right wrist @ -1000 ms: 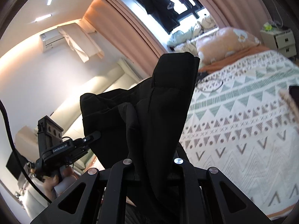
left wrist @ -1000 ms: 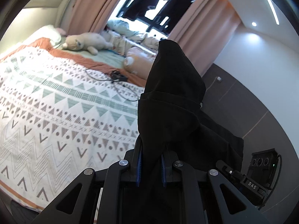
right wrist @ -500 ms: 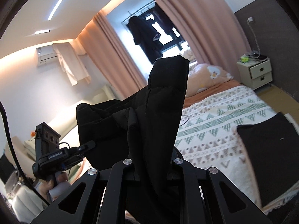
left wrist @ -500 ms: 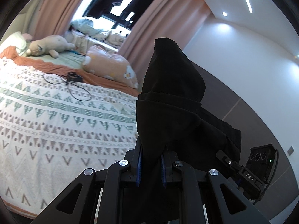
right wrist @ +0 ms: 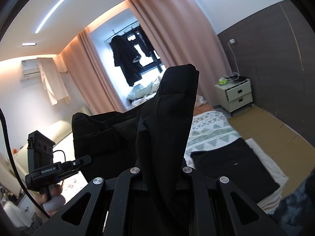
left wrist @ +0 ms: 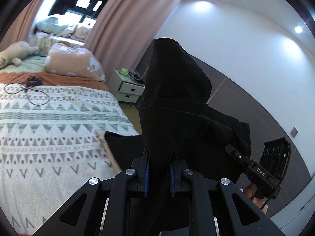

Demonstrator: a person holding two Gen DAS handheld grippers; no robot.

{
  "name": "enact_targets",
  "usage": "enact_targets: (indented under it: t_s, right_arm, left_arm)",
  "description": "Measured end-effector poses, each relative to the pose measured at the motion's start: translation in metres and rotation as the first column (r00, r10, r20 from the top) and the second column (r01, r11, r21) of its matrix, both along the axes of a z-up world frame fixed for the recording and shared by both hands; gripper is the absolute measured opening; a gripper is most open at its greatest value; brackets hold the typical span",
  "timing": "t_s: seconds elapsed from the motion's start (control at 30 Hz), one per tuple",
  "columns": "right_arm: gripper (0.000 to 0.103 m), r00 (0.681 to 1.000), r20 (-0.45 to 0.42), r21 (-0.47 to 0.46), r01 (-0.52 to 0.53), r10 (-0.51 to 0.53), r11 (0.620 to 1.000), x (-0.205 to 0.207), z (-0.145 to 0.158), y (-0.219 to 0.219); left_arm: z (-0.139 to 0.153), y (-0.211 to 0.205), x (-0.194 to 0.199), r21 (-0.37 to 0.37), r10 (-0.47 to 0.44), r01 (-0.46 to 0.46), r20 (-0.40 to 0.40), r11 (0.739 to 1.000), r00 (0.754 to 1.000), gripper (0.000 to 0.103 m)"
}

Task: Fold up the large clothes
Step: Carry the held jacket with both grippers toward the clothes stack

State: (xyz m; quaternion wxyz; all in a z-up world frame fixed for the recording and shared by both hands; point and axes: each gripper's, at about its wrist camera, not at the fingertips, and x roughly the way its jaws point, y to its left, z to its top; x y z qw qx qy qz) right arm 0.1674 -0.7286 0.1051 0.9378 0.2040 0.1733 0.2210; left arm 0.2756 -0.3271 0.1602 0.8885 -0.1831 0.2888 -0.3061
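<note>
While held aloft beside the bed (left wrist: 59,118), black garment (left wrist: 177,102) pinched by both: left gripper (left wrist: 159,174) clamped on one bunch, right gripper (right wrist: 160,174) clamped on another, cloth stretched between.

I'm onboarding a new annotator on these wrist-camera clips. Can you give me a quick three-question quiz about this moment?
1. True or false: both grippers are clamped on the same black garment.
2. Multiple choice: what lies flat on the patterned bedspread near its corner? A) a black cloth B) a white towel C) a book
3. Fill in: the left gripper has ____ pads on its fingers.

Key
1. True: the left gripper and the right gripper each pinch a bunched part, and the cloth spans between them.
2. A, the black cloth.
3. Blue.
</note>
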Motion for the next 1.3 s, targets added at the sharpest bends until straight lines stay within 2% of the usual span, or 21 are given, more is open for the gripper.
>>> enact_targets:
  t_s: [0.3,0.47,0.67,0.77,0.87,1.0,1.1,1.13,1.17,1.2,1.27,1.3]
  right_arm:
    - [0.012,0.994,-0.02,-0.006,0.111,-0.111,0.994,0.016,-0.006,-0.062]
    - [0.012,0.986,-0.053,-0.019,0.159,-0.16,0.987,0.047,-0.01,-0.084]
    - [0.012,0.977,-0.146,-0.045,0.153,-0.158,0.987,0.124,-0.037,-0.09]
    - [0.012,0.97,-0.19,-0.048,0.147,-0.154,0.988,0.17,-0.058,-0.088]
    - [0.012,0.96,-0.232,-0.051,0.146,-0.154,0.988,0.206,-0.077,-0.089]
    - [0.012,0.938,-0.308,-0.063,0.143,-0.156,0.988,0.251,-0.11,-0.085]
    - [0.015,0.901,-0.389,-0.117,0.161,-0.195,0.98,0.281,-0.141,-0.08]
    - [0.021,0.868,-0.43,-0.179,0.187,-0.248,0.966,0.291,-0.156,-0.077]
    - [0.038,0.839,-0.456,-0.233,0.207,-0.295,0.95,0.296,-0.167,-0.074]
    - [0.051,0.809,-0.486,-0.278,0.217,-0.331,0.936,0.301,-0.179,-0.074]
    - [0.055,0.77,-0.526,-0.308,0.224,-0.362,0.925,0.302,-0.195,-0.076]
    - [0.055,0.752,-0.546,-0.309,0.229,-0.369,0.923,0.297,-0.203,-0.083]
  left_arm:
    - [-0.01,-0.076,0.049,-0.006,-0.127,0.126,-0.027,0.992,0.992,0.016]
    - [-0.026,-0.109,0.089,-0.015,-0.174,0.173,-0.087,0.985,0.981,0.016]
    - [-0.064,-0.131,0.15,0.001,-0.161,0.164,-0.175,0.986,0.971,0.016]
    - [-0.085,-0.13,0.184,0.012,-0.133,0.14,-0.234,0.99,0.963,0.016]
    - [-0.104,-0.126,0.214,0.03,-0.107,0.118,-0.256,0.993,0.961,0.016]
    - [-0.142,-0.124,0.255,0.042,-0.074,0.093,-0.329,0.995,0.942,0.016]
    - [-0.174,-0.127,0.281,0.069,-0.057,0.089,-0.378,0.994,0.924,0.017]
    - [-0.184,-0.129,0.289,0.082,-0.052,0.091,-0.395,0.992,0.917,0.017]
    - [-0.196,-0.134,0.298,0.116,-0.049,0.106,-0.413,0.988,0.909,0.019]
    - [-0.204,-0.138,0.306,0.165,-0.045,0.126,-0.425,0.978,0.904,0.021]
    - [-0.221,-0.139,0.317,0.247,-0.006,0.129,-0.446,0.96,0.895,0.024]
    - [-0.226,-0.135,0.32,0.247,0.004,0.123,-0.458,0.961,0.889,0.029]
